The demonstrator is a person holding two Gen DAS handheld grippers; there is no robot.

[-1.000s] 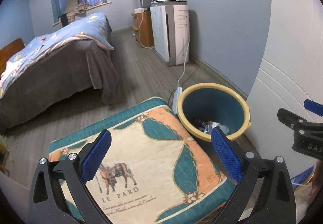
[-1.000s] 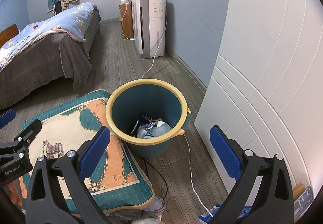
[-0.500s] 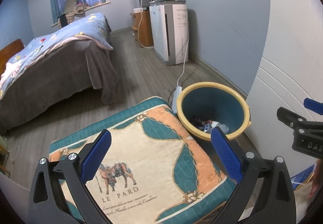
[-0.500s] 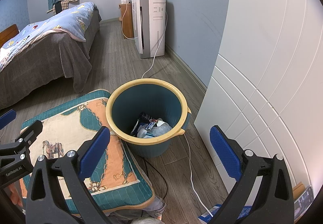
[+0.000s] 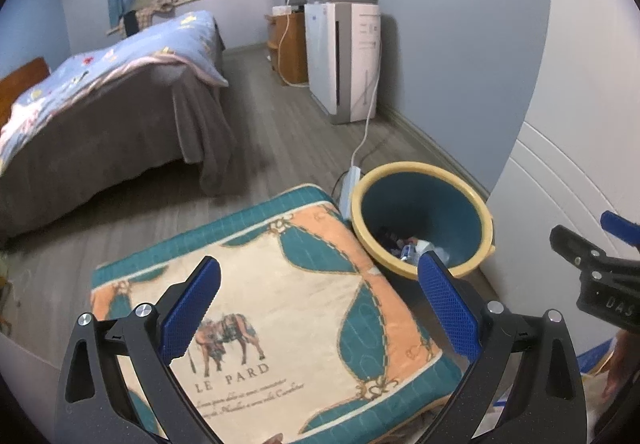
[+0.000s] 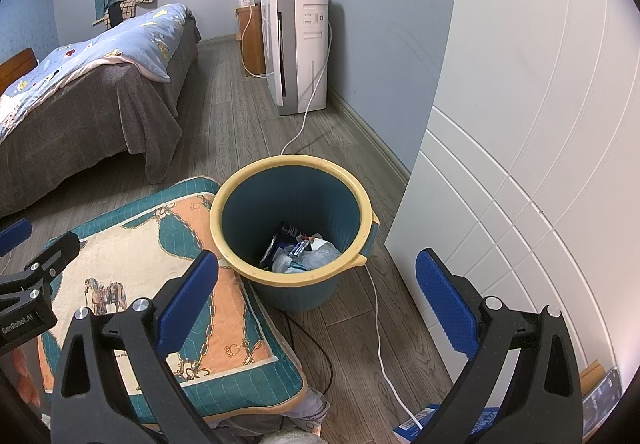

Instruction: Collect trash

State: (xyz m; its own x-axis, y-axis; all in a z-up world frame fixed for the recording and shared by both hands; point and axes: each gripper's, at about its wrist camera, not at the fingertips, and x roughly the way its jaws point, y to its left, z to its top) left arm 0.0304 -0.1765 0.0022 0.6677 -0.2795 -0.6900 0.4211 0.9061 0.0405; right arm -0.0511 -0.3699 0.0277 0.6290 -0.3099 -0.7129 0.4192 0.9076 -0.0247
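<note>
A teal bin with a yellow rim [image 6: 224, 203] stands on the wood floor beside a white cabinet; it also shows in the left wrist view [image 5: 362, 199]. Crumpled wrappers and plastic trash [image 6: 302, 250] lie in its bottom, also seen in the left wrist view [image 5: 412, 246]. My right gripper [image 6: 316, 298] is open and empty, above and in front of the bin. My left gripper [image 5: 320, 308] is open and empty over a patterned cushion [image 5: 288, 284], left of the bin.
The cushion [image 6: 132, 260] lies against the bin's left side. A white cable [image 6: 378, 328] runs along the floor past the bin to a white air purifier [image 6: 298, 51]. A bed [image 6: 88, 83] stands at the left. The white cabinet [image 6: 520, 163] rises at the right.
The left gripper's view has shifted slightly, so the bin sits a little further right and lower. The right gripper has hardly moved. Both stay open and empty.
</note>
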